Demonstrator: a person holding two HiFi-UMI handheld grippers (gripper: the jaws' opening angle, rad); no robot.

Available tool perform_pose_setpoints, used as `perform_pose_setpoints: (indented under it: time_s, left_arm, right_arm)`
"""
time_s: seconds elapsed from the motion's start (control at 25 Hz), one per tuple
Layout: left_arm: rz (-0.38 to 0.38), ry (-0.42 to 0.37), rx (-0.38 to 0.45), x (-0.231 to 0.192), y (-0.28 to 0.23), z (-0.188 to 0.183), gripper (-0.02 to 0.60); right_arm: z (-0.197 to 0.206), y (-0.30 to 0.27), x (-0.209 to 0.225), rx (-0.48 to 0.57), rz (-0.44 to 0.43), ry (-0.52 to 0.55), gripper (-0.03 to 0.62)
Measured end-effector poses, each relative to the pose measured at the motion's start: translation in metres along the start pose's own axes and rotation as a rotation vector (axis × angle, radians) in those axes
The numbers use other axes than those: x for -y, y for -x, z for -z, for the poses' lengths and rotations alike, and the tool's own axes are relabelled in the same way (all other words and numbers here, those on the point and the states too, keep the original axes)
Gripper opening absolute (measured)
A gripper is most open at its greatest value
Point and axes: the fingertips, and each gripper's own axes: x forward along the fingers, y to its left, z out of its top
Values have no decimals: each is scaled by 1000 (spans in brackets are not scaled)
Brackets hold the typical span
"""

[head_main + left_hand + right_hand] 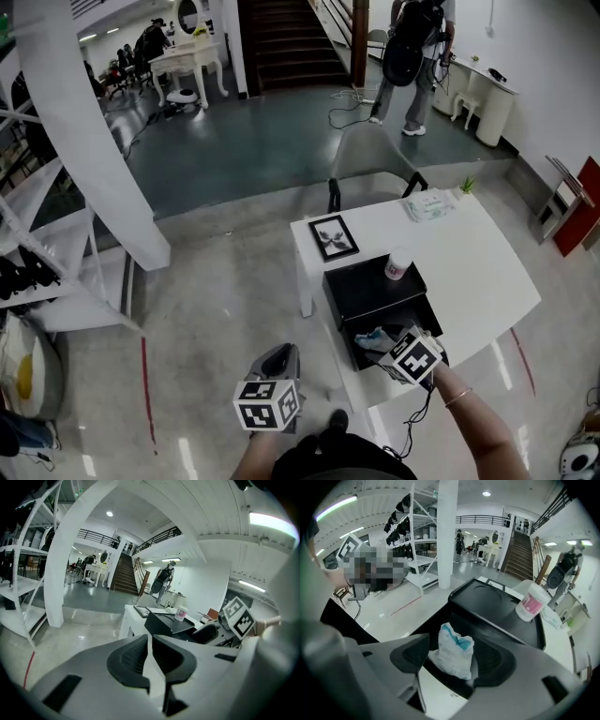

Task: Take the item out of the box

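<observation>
Straddling a white-and-teal pouch (452,654) inside the black box (370,291), right tongs (454,662) wide apart, left tongs (150,656) nearly closed, empty.

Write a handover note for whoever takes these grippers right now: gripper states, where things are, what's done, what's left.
Left gripper: jaws close together, empty, away from the box.
Right gripper: open, jaws either side of the white and teal packet, not pressing it.
Packet lies in the open black box on the white table.
Done: right gripper in place. Left: grip packet, lift it out.
</observation>
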Motion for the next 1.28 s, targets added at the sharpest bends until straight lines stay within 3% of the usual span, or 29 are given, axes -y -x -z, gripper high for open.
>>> perform_pose_setpoints:
  time_s: [0.32,0.64,1.28]
  left_arm:
    - [-44,26,9,-14,4,-1,31]
    - [-65,43,10,-21,6,-2,31]
    - [-71,45,6,-22,9,1,31]
  right_arm:
    - [10,-19,-1,-121,-50,78,316]
    - [12,-31,5,-227,-21,165,318]
    - [25,-43,15,-290,6,142,257]
